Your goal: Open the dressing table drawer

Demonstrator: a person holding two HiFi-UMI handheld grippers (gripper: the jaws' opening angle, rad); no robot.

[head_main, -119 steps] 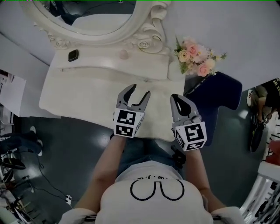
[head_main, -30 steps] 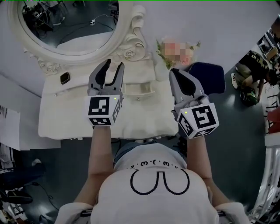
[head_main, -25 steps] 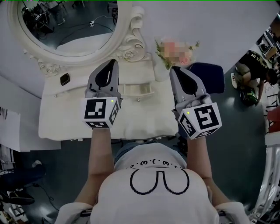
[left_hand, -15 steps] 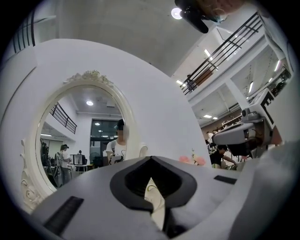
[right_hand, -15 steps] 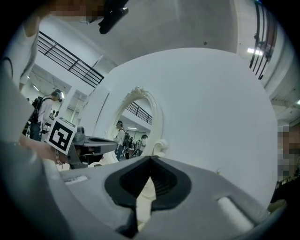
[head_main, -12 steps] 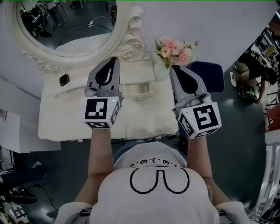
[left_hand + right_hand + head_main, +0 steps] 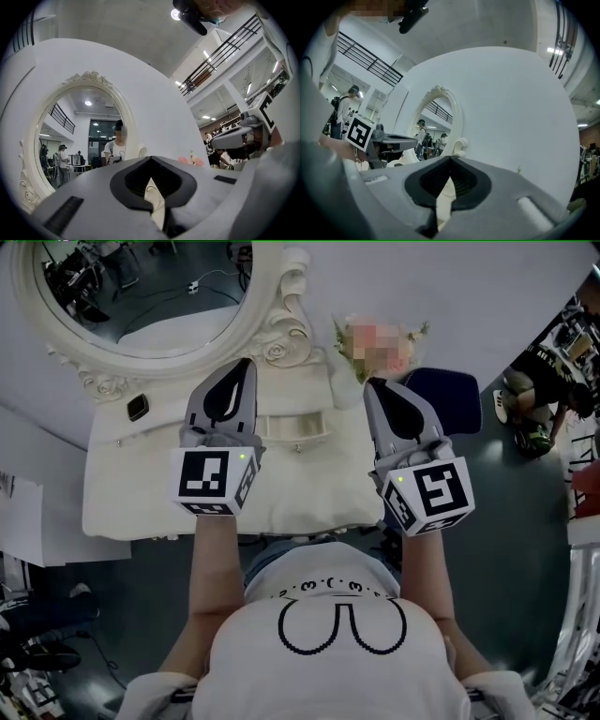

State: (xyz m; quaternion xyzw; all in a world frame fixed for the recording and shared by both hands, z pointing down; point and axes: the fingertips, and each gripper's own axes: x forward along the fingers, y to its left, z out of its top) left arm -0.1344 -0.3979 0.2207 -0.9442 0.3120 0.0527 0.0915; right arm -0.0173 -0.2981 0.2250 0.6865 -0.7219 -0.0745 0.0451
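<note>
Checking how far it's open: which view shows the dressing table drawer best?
The head view: it looks down into the drawer, pulled partly out of the dressing table. Both gripper views face the mirror and wall; neither shows the drawer.

grey left tongs (image 7: 246,366) and right tongs (image 7: 373,385), black-and-white marker cubes (image 7: 214,480), white printed t-shirt (image 7: 337,673)

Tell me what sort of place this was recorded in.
Probably a staged vanity corner inside a large workshop or lab hall: a cream dressing table with an ornate oval mirror, yet balcony railings overhead and other people nearby.
</note>
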